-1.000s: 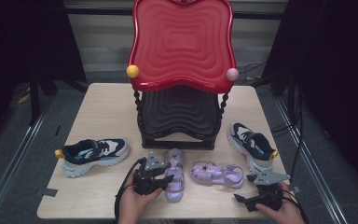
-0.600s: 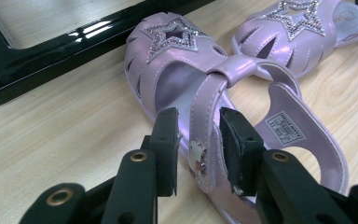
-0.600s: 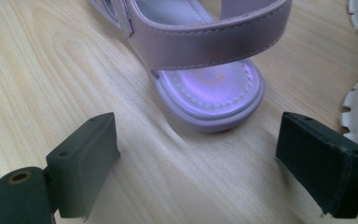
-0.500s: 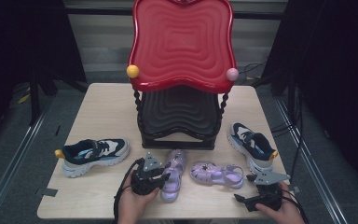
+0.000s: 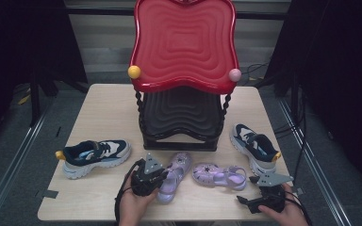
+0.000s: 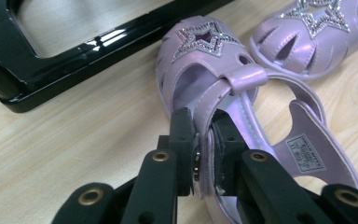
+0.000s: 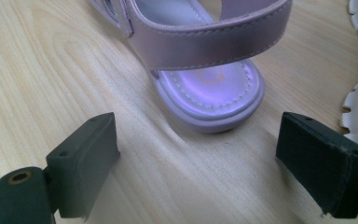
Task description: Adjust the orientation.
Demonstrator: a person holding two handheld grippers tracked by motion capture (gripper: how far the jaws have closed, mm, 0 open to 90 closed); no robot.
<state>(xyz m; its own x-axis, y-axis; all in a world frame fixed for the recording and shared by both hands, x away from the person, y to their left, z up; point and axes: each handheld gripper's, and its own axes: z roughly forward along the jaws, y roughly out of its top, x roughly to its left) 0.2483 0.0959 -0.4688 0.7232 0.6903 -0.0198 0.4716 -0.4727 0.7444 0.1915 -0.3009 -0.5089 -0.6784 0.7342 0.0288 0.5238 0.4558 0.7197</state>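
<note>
Two purple sandals with glitter stars lie at the table's front. My left gripper (image 5: 161, 181) (image 6: 205, 126) is shut on the side wall of the left sandal (image 5: 175, 173) (image 6: 205, 46); its jaws have just been closing with that wall between them. The other sandal (image 5: 219, 174) (image 6: 303, 28) (image 7: 205, 88) lies on its right, heel toward my right gripper (image 5: 245, 202) (image 7: 200, 137). That gripper stands open just behind the heel and does not touch it.
A red and black wavy shoe rack (image 5: 184, 47) stands at mid-table, its black base (image 6: 74, 42) just beyond the sandals. A navy and white sneaker (image 5: 94, 155) lies at the left, its mate (image 5: 254, 146) at the right, close to my right gripper.
The left gripper's jaws have closed onto the left sandal's side. That sandal has turned a little, its toe now toward the right. The right gripper has not moved.
</note>
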